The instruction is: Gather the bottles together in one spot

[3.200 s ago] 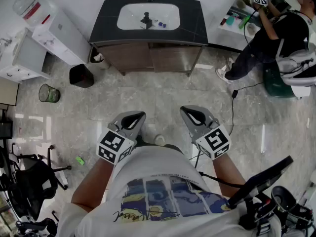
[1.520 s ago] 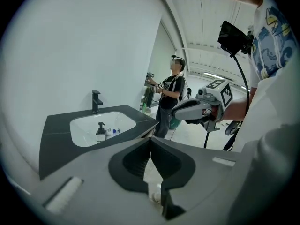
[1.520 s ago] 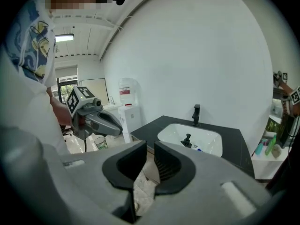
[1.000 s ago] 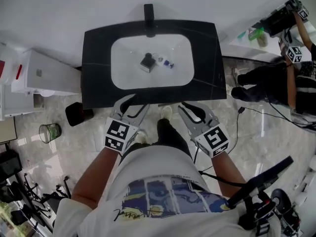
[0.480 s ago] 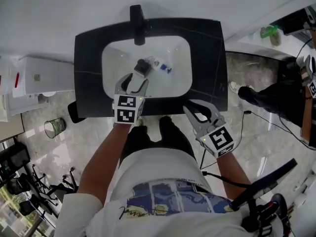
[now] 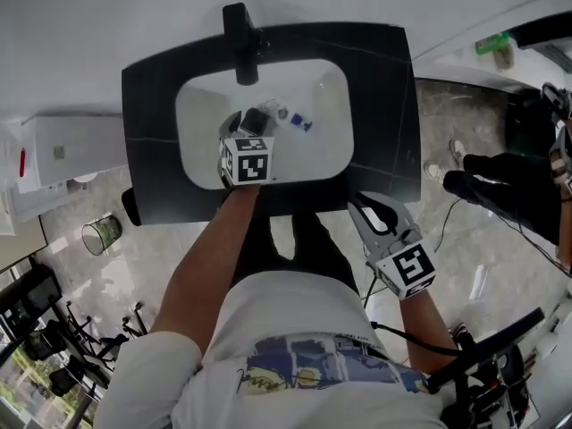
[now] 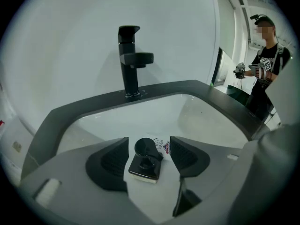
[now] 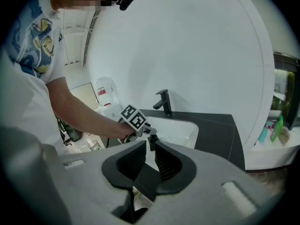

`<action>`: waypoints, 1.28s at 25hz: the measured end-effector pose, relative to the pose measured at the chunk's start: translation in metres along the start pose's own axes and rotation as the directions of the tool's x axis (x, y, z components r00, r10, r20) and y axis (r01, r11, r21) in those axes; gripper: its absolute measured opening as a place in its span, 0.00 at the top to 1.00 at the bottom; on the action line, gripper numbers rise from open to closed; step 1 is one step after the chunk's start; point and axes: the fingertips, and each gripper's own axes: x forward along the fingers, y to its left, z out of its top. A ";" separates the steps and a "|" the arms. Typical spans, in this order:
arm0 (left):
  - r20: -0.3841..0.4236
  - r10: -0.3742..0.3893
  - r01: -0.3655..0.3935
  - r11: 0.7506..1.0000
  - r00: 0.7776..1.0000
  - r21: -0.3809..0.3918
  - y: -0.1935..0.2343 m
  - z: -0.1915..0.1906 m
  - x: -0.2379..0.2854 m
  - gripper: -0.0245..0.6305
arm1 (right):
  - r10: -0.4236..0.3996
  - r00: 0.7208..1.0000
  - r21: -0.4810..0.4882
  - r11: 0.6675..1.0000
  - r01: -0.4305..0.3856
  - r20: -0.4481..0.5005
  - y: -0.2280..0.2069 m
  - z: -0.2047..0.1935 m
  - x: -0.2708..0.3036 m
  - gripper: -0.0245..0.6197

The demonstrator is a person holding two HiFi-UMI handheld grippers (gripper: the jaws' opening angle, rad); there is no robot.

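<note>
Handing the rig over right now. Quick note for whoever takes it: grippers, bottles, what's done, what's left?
Left gripper: down in the sink basin. Its jaws are wide and have just been opening. The dark bottle is between them, not gripped.
Right gripper: back by the counter front edge, jaws a narrow gap apart, empty.
Bottles: the dark bottle and the small clear bottle both lie in the basin, close together.
Done: nothing picked up.
Left: probably close on the dark bottle, then put both in one spot.
</note>
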 end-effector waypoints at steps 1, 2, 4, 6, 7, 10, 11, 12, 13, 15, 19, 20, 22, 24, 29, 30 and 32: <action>-0.005 0.005 -0.005 1.000 1.000 -0.004 0.001 -0.001 0.006 0.52 | 0.000 1.000 0.007 1.000 0.000 -0.004 0.001 0.000 0.001 0.87; -0.011 0.011 -0.011 1.000 1.000 -0.007 0.002 -0.002 0.011 0.53 | -0.002 1.000 0.015 1.000 0.002 -0.011 0.001 -0.003 0.002 0.87; -0.020 0.020 -0.020 1.000 1.000 -0.016 0.003 -0.006 0.021 0.55 | -0.011 1.000 0.024 1.000 0.012 -0.024 0.000 -0.005 0.002 0.87; -0.019 0.017 -0.017 1.000 1.000 -0.022 0.003 -0.007 0.028 0.59 | -0.021 0.999 0.026 0.999 0.022 -0.032 -0.003 -0.008 0.003 0.87; -0.014 0.015 -0.015 1.000 1.000 -0.022 0.003 -0.006 0.029 0.61 | -0.025 0.999 0.028 0.999 0.026 -0.036 -0.004 -0.010 0.004 0.87; 0.010 0.017 -0.017 1.000 1.000 0.001 0.001 -0.004 0.029 0.62 | -0.023 0.999 0.035 0.999 0.025 -0.047 -0.003 -0.014 0.006 0.87; 0.020 0.021 -0.021 1.000 1.000 0.011 0.002 -0.005 0.029 0.61 | -0.021 0.999 0.037 0.999 0.023 -0.050 -0.002 -0.014 0.007 0.87; 0.031 0.026 -0.027 0.999 0.999 0.020 0.002 -0.007 0.029 0.61 | -0.019 0.998 0.041 0.999 0.022 -0.053 0.000 -0.015 0.007 0.87; 0.039 0.033 -0.034 0.999 0.999 0.022 0.003 -0.010 0.029 0.62 | -0.017 0.998 0.045 0.999 0.019 -0.059 0.002 -0.016 0.008 0.87; 0.049 0.043 -0.043 0.999 0.998 -0.005 0.006 -0.015 0.033 0.63 | -0.008 0.998 0.046 0.999 0.011 -0.066 0.005 -0.017 0.011 0.88; 0.069 0.037 -0.035 0.999 0.997 -0.034 0.006 -0.012 0.036 0.65 | 0.002 0.997 0.045 0.999 0.002 -0.079 0.010 -0.022 0.014 0.88; 0.069 0.034 -0.031 0.999 0.997 -0.037 0.007 -0.012 0.036 0.65 | 0.003 0.997 0.046 0.999 0.001 -0.081 0.011 -0.024 0.015 0.88; 0.072 0.022 -0.020 0.999 0.997 -0.027 0.009 -0.012 0.032 0.66 | 0.003 0.996 0.052 0.999 0.002 -0.087 0.012 -0.025 0.015 0.88; 0.088 0.003 -0.004 1.000 0.996 0.009 0.008 -0.010 0.024 0.67 | 0.002 0.996 0.055 0.998 0.003 -0.088 0.014 -0.025 0.015 0.88; 0.136 -0.045 0.041 0.999 0.990 0.033 0.011 0.000 -0.003 0.67 | 0.022 0.997 0.041 0.999 -0.019 -0.072 0.022 -0.018 0.022 0.88; 0.145 -0.049 0.045 0.998 0.988 0.032 0.014 0.002 -0.009 0.67 | 0.027 0.998 0.034 0.999 -0.025 -0.064 0.024 -0.015 0.024 0.88; 0.156 -0.051 0.047 0.998 0.986 0.029 0.022 0.007 -0.019 0.67 | 0.035 0.998 0.025 0.999 -0.034 -0.049 0.028 -0.009 0.029 0.88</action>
